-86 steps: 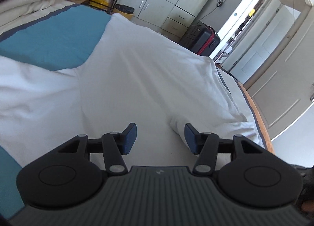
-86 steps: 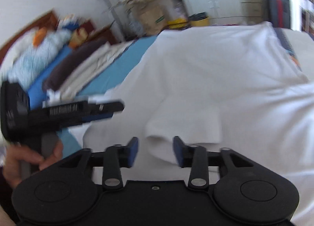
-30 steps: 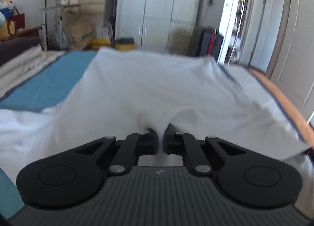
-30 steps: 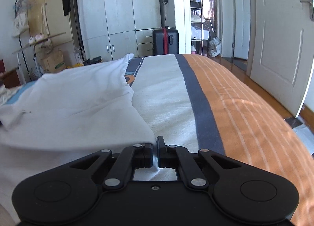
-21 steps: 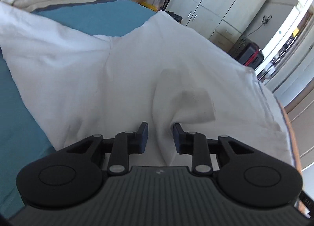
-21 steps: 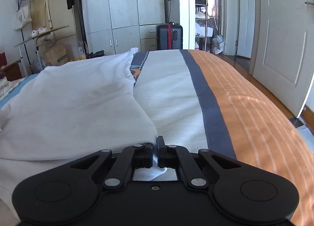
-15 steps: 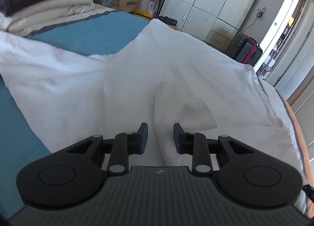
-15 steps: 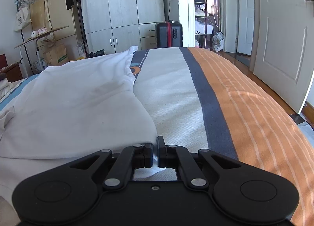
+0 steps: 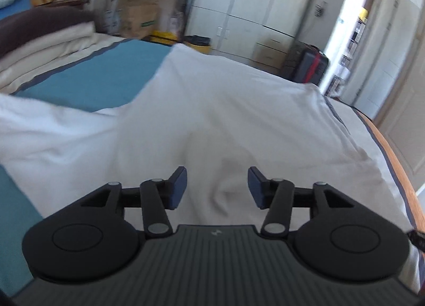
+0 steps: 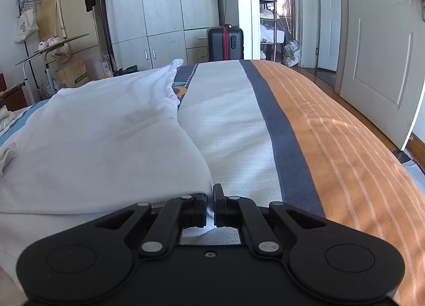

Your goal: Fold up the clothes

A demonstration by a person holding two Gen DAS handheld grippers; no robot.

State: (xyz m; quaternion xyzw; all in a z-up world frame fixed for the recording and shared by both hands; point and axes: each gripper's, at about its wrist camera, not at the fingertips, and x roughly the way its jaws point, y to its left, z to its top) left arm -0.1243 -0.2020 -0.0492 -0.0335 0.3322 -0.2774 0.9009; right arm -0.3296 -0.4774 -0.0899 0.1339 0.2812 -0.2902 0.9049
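Left wrist view shows the left gripper [image 9: 217,187] opening, nothing pinched, over the white cotton garment [image 9: 225,120] spread lengthwise ahead on the bed, while the right gripper [image 10: 209,209] clamps its near-right corner.

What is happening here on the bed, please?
A person is folding a white garment spread on the bed, with a handheld gripper in each hand. The right gripper is shut on the garment's edge. The left gripper is opening above the cloth, with a soft ridge of fabric lying loose between its fingers.
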